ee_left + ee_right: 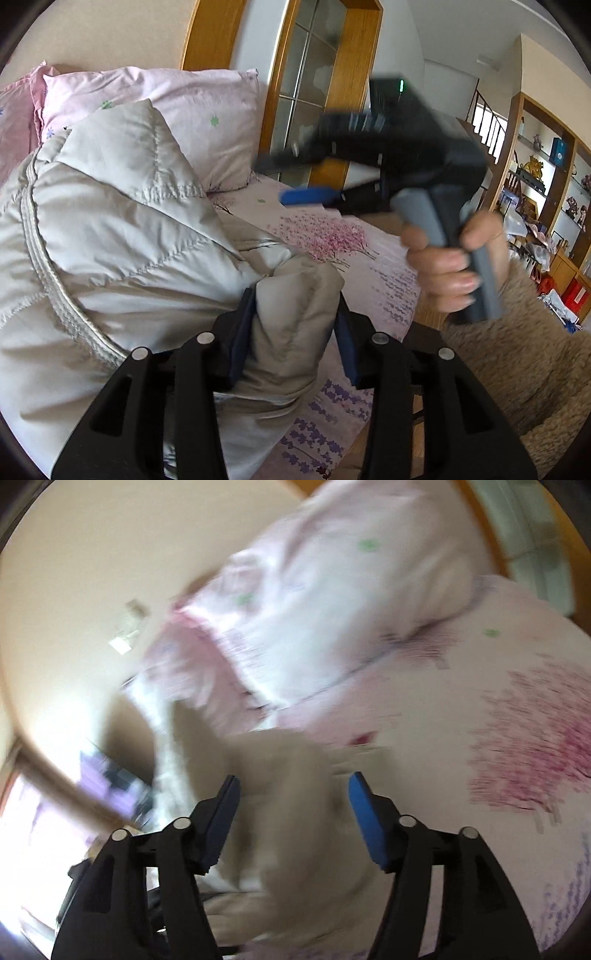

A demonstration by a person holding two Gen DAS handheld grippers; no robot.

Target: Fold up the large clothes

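Beige quilted jacket (122,236) fills the left and centre of the left wrist view, heaped on the bed (332,236), bulk rising toward the upper left in front of the pillows (166,110). A thick corded seam (48,273) runs down its left side. One puffy end, sleeve or hem corner, can't tell which, comes down to bottom centre and sits between the pads of the left gripper (293,343). Pads press on it from both sides, fabric bulging between them: gripping the jacket.

Right gripper (306,177) shows upper right of centre in the same view, blurred, pointing left toward the pillows, held by a hand (447,269) in a fuzzy brown sleeve (535,369). It is up off the bed and apart from the jacket. In its own view the right gripper (293,805) stands wide open, nothing between the pads; a beige fold (280,812) lies below and beyond them, not touched. Heavy motion blur there.

Key relation: the jacket lies to the lower left of the right gripper, with its long axis running roughly bottom centre to upper left. The left gripper already has the near end; the right is the free one and well apart from the cloth. Likely next: the right drops to a second hold on the near edge so the fold can be carried over.
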